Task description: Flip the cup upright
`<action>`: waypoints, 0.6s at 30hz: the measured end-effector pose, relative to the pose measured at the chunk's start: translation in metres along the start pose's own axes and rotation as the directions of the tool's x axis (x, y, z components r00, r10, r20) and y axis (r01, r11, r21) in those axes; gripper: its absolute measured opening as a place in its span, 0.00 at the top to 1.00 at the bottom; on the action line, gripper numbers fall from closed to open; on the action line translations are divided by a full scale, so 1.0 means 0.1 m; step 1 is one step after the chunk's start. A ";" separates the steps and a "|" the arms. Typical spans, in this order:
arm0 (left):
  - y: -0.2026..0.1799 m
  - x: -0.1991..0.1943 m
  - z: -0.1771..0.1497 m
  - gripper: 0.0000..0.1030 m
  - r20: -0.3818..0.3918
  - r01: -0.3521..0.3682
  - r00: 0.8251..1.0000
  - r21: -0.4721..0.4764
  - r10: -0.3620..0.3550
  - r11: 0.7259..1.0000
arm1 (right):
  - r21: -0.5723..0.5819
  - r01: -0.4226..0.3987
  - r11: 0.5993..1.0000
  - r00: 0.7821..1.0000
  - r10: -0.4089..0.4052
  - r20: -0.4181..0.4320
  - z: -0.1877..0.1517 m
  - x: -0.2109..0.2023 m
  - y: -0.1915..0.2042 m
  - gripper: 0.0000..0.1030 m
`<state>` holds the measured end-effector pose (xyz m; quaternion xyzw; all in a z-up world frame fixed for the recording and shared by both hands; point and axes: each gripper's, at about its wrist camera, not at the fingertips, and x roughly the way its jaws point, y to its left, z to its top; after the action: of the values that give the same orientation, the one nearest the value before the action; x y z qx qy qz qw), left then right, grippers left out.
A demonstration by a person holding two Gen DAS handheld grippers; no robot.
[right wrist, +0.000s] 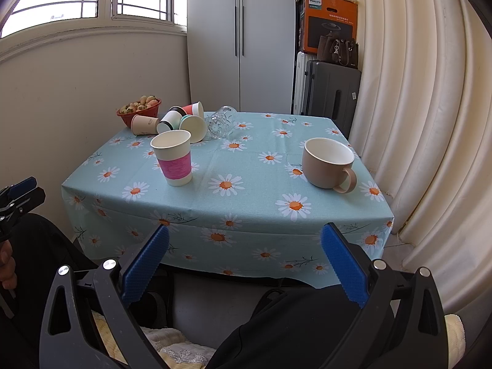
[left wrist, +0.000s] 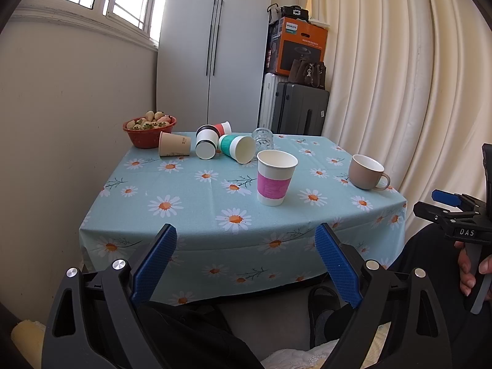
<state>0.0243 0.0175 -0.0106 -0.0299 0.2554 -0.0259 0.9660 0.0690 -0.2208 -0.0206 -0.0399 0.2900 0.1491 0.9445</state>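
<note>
A white paper cup with a pink band (left wrist: 275,177) (right wrist: 174,158) stands upright near the table's front. A beige mug (left wrist: 367,172) (right wrist: 329,163) stands upright at the right. At the back left, several paper cups lie on their sides: a tan one (left wrist: 172,148) (right wrist: 144,124), a black-and-white one (left wrist: 206,143), a teal one (left wrist: 238,148) and a red one (left wrist: 223,128). A clear glass (left wrist: 263,138) (right wrist: 220,122) lies beside them. My left gripper (left wrist: 246,240) and right gripper (right wrist: 246,240) are open and empty, held back in front of the table edge.
A red bowl of strawberries (left wrist: 149,129) (right wrist: 139,109) sits at the back left corner. The table wears a blue daisy cloth (left wrist: 190,203) (right wrist: 246,190). A wall is on the left, a curtain (right wrist: 430,123) on the right, and a cabinet and suitcases behind.
</note>
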 end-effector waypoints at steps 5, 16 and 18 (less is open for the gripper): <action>0.00 0.00 0.00 0.14 0.000 0.000 1.000 -0.001 0.000 1.000 | -0.001 0.000 1.000 1.000 0.000 -0.001 0.00 0.00 0.00 0.05; 0.00 -0.01 -0.01 0.14 0.002 0.007 1.000 -0.002 -0.007 1.000 | -0.001 0.000 1.000 1.000 0.000 -0.001 0.00 0.00 0.00 0.05; 0.01 -0.01 -0.01 0.14 0.005 0.011 1.000 -0.004 -0.011 1.000 | -0.001 0.000 1.000 1.000 0.000 -0.002 0.01 0.00 0.00 0.05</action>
<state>0.0229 0.0186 -0.0108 -0.0333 0.2529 -0.0305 0.9664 0.0697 -0.2210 -0.0203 -0.0406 0.2907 0.1492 0.9443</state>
